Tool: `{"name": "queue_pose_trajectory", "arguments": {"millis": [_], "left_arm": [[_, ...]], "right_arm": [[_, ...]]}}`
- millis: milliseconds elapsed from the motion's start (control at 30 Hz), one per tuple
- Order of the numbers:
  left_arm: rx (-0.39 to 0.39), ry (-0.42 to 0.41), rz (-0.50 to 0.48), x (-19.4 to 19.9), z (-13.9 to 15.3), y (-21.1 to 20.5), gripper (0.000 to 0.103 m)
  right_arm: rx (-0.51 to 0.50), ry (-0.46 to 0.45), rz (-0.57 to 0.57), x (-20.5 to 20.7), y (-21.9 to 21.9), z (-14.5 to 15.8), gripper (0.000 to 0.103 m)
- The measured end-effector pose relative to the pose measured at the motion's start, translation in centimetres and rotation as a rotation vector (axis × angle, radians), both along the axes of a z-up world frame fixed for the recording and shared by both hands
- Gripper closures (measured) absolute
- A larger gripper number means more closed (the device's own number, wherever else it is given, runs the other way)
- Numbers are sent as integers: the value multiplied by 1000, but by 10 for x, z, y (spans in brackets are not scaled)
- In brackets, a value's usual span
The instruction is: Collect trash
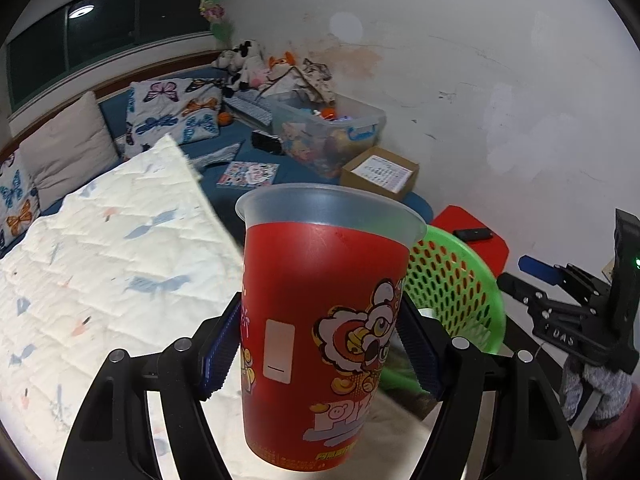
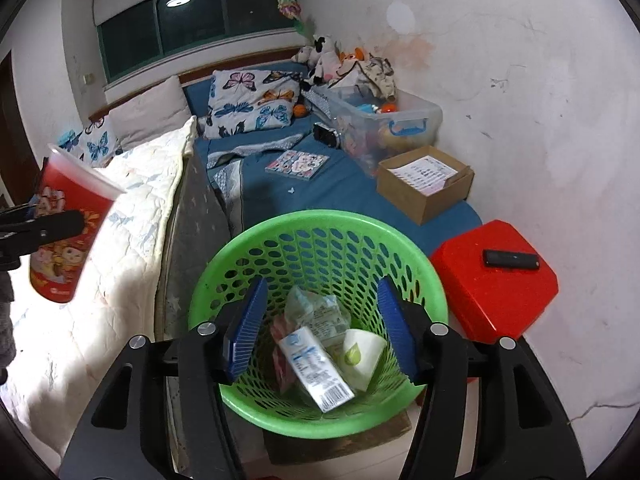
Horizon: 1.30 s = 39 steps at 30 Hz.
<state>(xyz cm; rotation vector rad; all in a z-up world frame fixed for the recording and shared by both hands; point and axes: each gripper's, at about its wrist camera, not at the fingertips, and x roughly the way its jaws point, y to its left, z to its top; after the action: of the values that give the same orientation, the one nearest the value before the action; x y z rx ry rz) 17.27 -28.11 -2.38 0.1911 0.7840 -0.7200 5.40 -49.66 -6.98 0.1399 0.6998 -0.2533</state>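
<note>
A red printed plastic cup [image 1: 312, 264] with a clear rim stands upright between the blue pads of my left gripper [image 1: 320, 344], which is shut on its sides. The cup [image 2: 68, 208] also shows at the left of the right wrist view, over the bed. My right gripper [image 2: 322, 284] is open above the green mesh basket [image 2: 320, 220], with nothing touching its pads. Below it in the basket lie a white and blue carton [image 2: 316, 368], a crumpled wrapper [image 2: 316, 308] and a white cup [image 2: 360, 356]. From the left wrist view, the basket [image 1: 452, 280] sits just behind the cup and the right gripper [image 1: 524, 280] is at the far right.
A bed with a white quilt [image 2: 120, 240] runs along the basket's left side. A red stool [image 2: 496, 300] holding a black remote [image 2: 510, 259] stands to the basket's right against the wall. On the blue sheet beyond are a cardboard box [image 2: 424, 192] and a clear storage bin [image 2: 416, 116].
</note>
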Motion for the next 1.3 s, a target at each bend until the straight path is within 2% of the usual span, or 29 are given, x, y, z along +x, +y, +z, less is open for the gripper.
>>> {"name": "queue_pose_trajectory", "arguments": {"millis": [333,667,867,1067,1300], "left_arm": [[14,43,-47,2,-15,-48,32],[31,66,-86,-3,-25,-76,32],[53,96,-91,-2,-33,-81,25],[36,105,-102,-4,-31,-77,17],[44,99,-106,-9,-34,-76,16]], "right_arm": [[17,-22,-10,-26,0,5,33],[47,-18,-13,-33,-1,-1,32],[54,-19,-12,-35,-2,-1,32],[61,-20,-16,-37,-1,-2,32],[61,-22,-18,-38,1,1,32]]}}
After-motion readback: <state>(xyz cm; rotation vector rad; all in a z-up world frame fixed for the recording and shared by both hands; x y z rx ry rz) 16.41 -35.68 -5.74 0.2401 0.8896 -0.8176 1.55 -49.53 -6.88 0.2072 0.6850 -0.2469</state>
